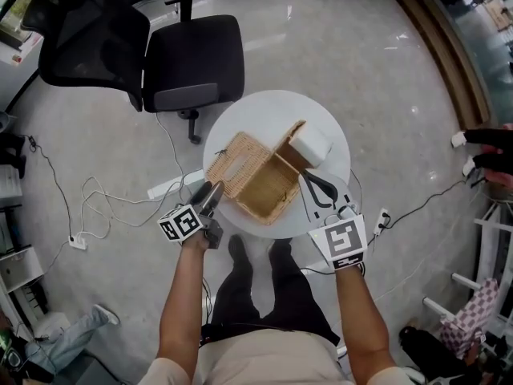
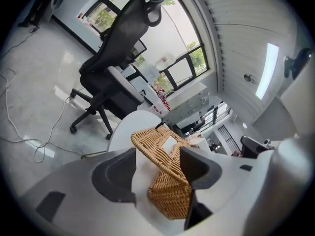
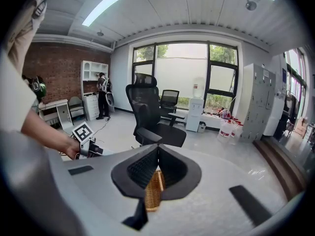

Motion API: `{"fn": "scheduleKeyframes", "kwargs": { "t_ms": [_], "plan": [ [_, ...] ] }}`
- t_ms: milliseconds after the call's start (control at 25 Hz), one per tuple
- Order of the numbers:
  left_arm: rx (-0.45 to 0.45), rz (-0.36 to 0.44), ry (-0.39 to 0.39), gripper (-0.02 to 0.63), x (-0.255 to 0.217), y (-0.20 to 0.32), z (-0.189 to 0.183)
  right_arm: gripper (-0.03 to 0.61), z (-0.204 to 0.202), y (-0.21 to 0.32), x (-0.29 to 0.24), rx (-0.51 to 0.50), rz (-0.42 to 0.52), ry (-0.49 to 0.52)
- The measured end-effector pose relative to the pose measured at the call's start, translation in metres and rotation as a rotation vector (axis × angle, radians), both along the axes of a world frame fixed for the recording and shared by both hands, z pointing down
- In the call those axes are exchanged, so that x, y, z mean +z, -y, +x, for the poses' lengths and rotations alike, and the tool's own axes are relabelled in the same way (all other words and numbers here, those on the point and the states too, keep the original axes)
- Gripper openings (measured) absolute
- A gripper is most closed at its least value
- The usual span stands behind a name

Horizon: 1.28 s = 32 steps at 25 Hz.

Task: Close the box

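A woven wicker box stands open on the round white table, its lid folded out flat to the left. My left gripper is at the lid's near left corner, jaws wide apart; in the left gripper view the lid's rim shows between them and no pad presses on it. My right gripper points at the box's right side with its jaws closed together and nothing in them; in the right gripper view the wicker shows just below the tips.
A white block lies on the table behind the box's right corner. A black office chair stands just beyond the table. Cables and a power strip lie on the floor to the left. My legs are under the table's near edge.
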State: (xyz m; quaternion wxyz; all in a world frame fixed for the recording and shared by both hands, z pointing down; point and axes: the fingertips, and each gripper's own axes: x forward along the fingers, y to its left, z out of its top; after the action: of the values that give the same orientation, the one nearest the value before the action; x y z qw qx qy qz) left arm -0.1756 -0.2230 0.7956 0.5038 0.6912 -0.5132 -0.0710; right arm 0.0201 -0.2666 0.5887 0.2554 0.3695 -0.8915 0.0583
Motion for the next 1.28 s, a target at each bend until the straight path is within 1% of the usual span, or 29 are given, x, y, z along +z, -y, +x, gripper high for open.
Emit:
{"fn": "scheduleKeyframes", "kwargs": {
  "t_ms": [80, 200, 320, 400, 480, 600, 720, 960, 1160, 1280],
  "plan": [
    [-0.013, -0.010, -0.029, 0.250, 0.007, -0.001, 0.002, -0.005, 0.001, -0.001, 0.005, -0.002, -0.003, -0.004],
    [-0.008, -0.019, -0.076, 0.247, 0.009, -0.002, 0.010, -0.005, 0.004, -0.002, 0.009, -0.002, -0.002, -0.010],
    [-0.023, -0.008, -0.029, 0.198, 0.011, -0.001, 0.001, -0.005, 0.005, -0.004, 0.012, -0.001, -0.005, -0.017],
    [-0.031, -0.008, -0.038, 0.161, 0.011, -0.002, -0.001, -0.005, 0.007, -0.005, 0.013, 0.001, -0.007, -0.020],
    [-0.030, -0.008, -0.058, 0.151, 0.009, -0.004, 0.001, -0.005, 0.008, -0.007, 0.014, 0.002, -0.008, -0.023],
    [-0.028, 0.000, -0.045, 0.135, 0.005, -0.004, 0.000, -0.005, 0.011, -0.009, 0.016, 0.005, -0.010, -0.029],
    [-0.038, 0.034, -0.016, 0.123, -0.007, -0.002, -0.003, -0.005, 0.014, -0.010, 0.015, 0.010, -0.011, -0.028],
    [-0.041, 0.089, 0.014, 0.091, -0.027, -0.002, -0.008, -0.005, 0.016, -0.014, 0.014, 0.018, -0.011, -0.026],
    [-0.026, 0.150, 0.036, 0.081, -0.048, -0.004, -0.003, -0.005, 0.021, -0.015, 0.011, 0.028, -0.010, -0.024],
    [-0.001, 0.185, 0.061, 0.081, -0.059, -0.007, 0.001, -0.005, 0.023, -0.017, 0.009, 0.030, -0.006, -0.027]
  ]
}}
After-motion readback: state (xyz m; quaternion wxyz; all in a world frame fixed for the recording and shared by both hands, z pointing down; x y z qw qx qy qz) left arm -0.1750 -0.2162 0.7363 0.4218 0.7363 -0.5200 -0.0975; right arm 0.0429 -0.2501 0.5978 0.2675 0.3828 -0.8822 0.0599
